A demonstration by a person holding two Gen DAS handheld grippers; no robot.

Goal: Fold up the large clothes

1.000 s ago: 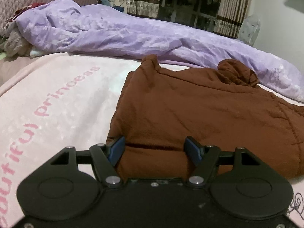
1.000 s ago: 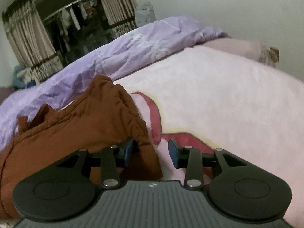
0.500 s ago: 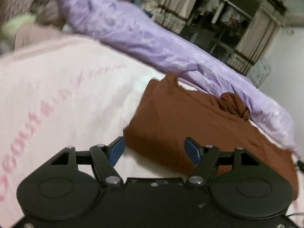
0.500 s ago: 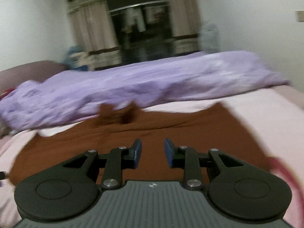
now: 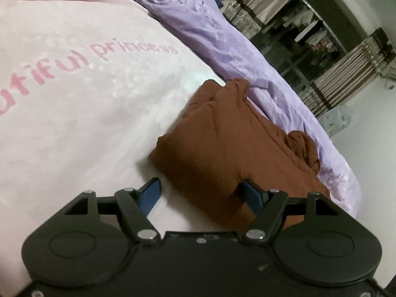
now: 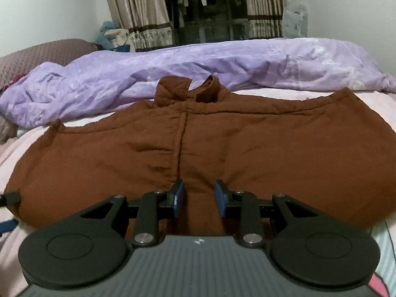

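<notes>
Brown jacket [image 6: 198, 143] spread flat on the pink blanket [image 5: 74, 113] of the bed, collar [image 6: 188, 91] farthest from the right tool [image 6: 199, 198], lilac duvet [image 6: 222, 66] beyond it. Right tool: fingers apart, poised at the jacket's near hem astride the centre seam, gripping nothing. Left tool [image 5: 200, 194]: fingers wide apart, a folded jacket corner [image 5: 203, 153] just ahead between them, unclamped.

One brown jacket [image 6: 222, 148] — one purple quilt [image 6: 222, 61] — one pink blanket [image 5: 74, 111] — two curtains [image 6: 138, 7].
</notes>
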